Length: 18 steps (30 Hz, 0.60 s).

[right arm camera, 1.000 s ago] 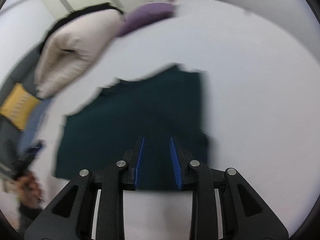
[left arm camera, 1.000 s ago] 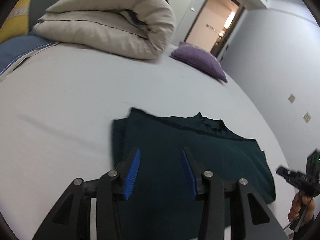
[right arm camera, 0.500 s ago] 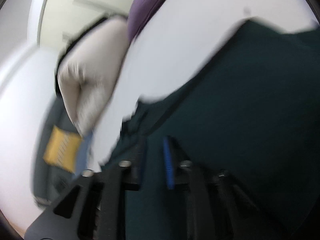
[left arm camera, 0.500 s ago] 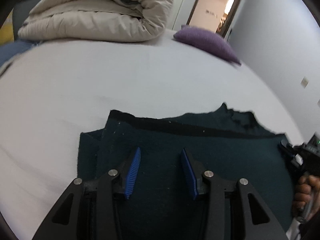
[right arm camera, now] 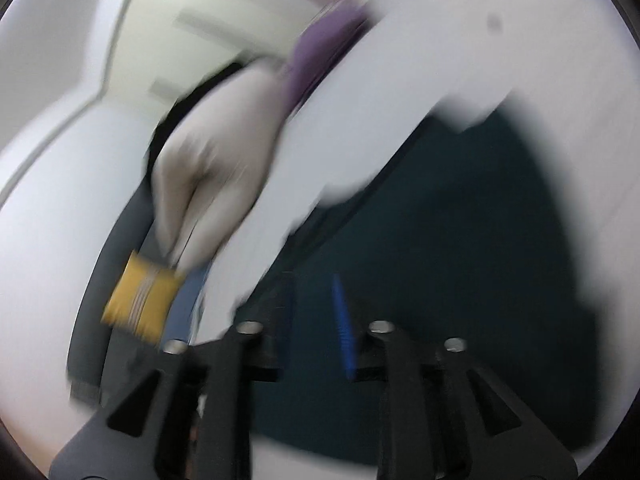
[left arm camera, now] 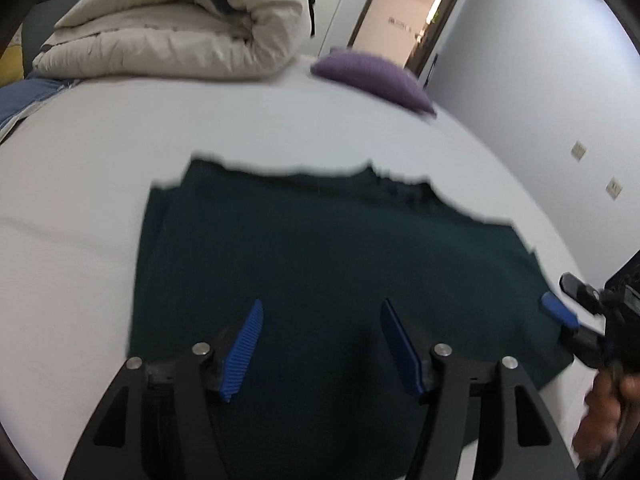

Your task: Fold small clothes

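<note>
Both open, empty grippers, left (left arm camera: pixel 322 346) and right (right arm camera: pixel 316 324), hover over the dark-green folded garment (left arm camera: pixel 320 256), apparently mid-fold; next, each needs an edge to pinch.

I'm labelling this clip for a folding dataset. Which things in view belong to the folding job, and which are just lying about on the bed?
Part of the job:
- dark green garment, lying flat
- left gripper, open above it
- right gripper, at its right edge

Just lying about:
- rolled beige duvet
- purple pillow
- yellow cushion
- blue cloth
</note>
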Each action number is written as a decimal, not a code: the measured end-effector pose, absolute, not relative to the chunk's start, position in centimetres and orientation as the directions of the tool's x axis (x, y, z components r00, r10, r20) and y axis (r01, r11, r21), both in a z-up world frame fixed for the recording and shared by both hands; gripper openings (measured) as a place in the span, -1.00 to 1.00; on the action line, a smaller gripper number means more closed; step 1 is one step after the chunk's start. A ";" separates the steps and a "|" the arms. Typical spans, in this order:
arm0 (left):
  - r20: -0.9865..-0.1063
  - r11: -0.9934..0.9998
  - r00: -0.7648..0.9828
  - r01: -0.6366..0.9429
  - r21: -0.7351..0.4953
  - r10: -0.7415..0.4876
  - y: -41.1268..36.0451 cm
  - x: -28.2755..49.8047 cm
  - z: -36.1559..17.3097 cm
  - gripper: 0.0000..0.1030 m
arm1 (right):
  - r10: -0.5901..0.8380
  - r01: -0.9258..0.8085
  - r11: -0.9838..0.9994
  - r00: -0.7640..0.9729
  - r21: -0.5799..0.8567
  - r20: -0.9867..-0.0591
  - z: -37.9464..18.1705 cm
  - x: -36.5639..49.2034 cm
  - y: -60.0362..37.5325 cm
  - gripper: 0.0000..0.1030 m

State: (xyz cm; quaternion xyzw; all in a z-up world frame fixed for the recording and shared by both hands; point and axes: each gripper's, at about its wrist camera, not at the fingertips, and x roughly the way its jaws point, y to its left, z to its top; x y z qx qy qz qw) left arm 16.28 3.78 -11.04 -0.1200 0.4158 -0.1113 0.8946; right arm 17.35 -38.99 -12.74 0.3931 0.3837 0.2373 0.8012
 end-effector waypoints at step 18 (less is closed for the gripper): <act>-0.743 0.966 0.619 0.121 -0.229 -0.254 4.7 14.2 -12.8 0.22 | 0.414 0.228 0.568 0.752 0.791 -0.514 -17.3 10.1 -48.4 -0.38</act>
